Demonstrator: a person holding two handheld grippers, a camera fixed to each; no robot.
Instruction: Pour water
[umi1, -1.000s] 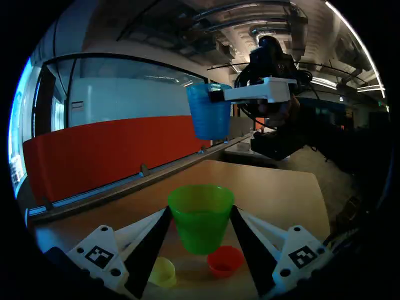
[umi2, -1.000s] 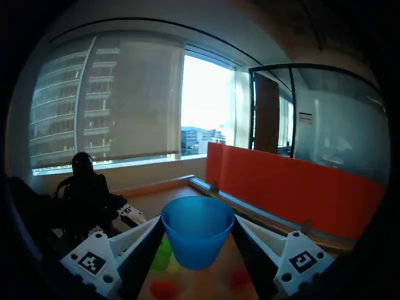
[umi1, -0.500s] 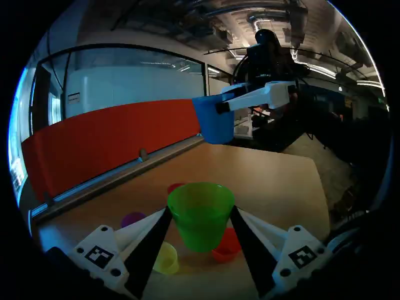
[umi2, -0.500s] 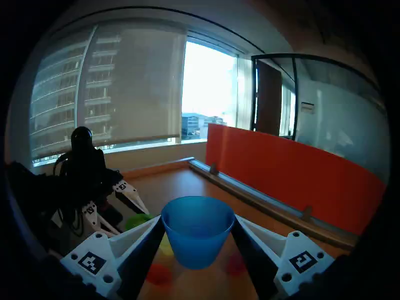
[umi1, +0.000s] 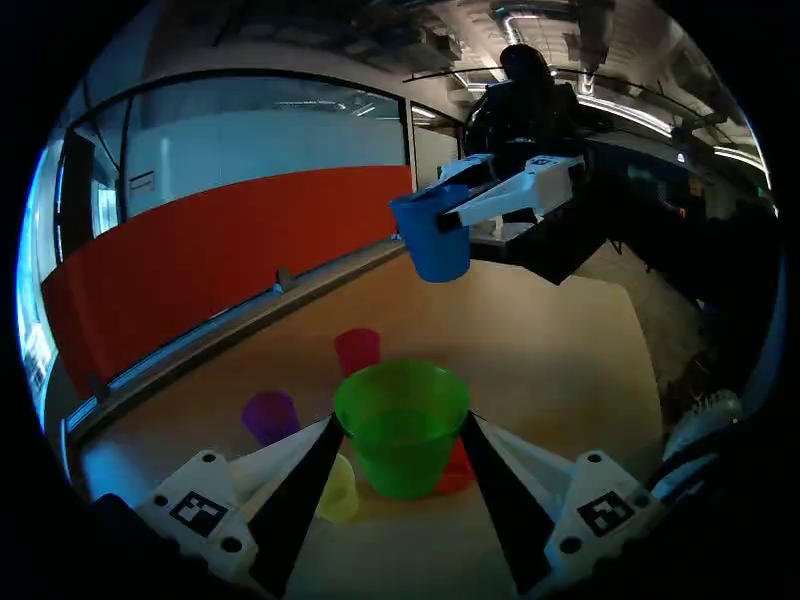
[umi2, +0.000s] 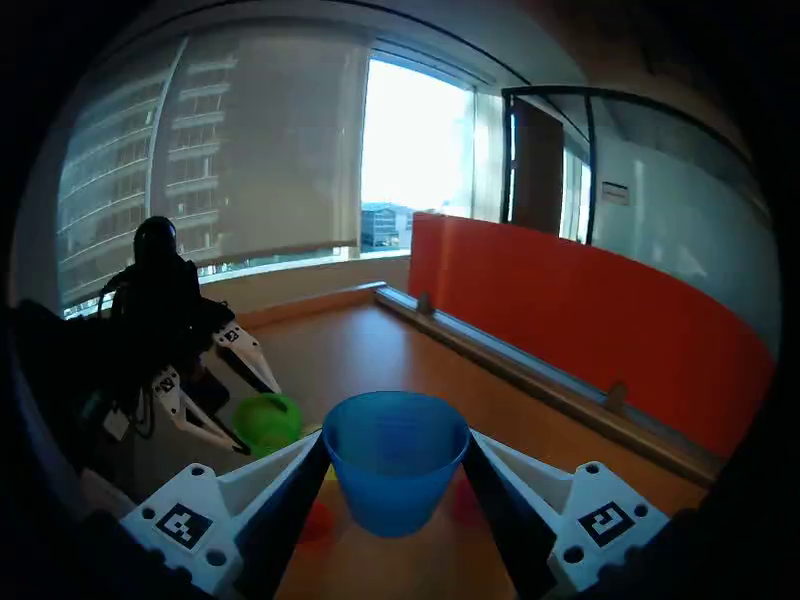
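My left gripper (umi1: 400, 418) holds the green cup (umi1: 402, 445) between its fingers (umi1: 300, 480); my right gripper (umi2: 395, 436) holds the blue cup (umi2: 396, 485).

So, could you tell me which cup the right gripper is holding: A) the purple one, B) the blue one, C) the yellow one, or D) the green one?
B: in the right gripper view, the right gripper is clamped on the blue cup from both sides; the green cup sits in the left gripper.
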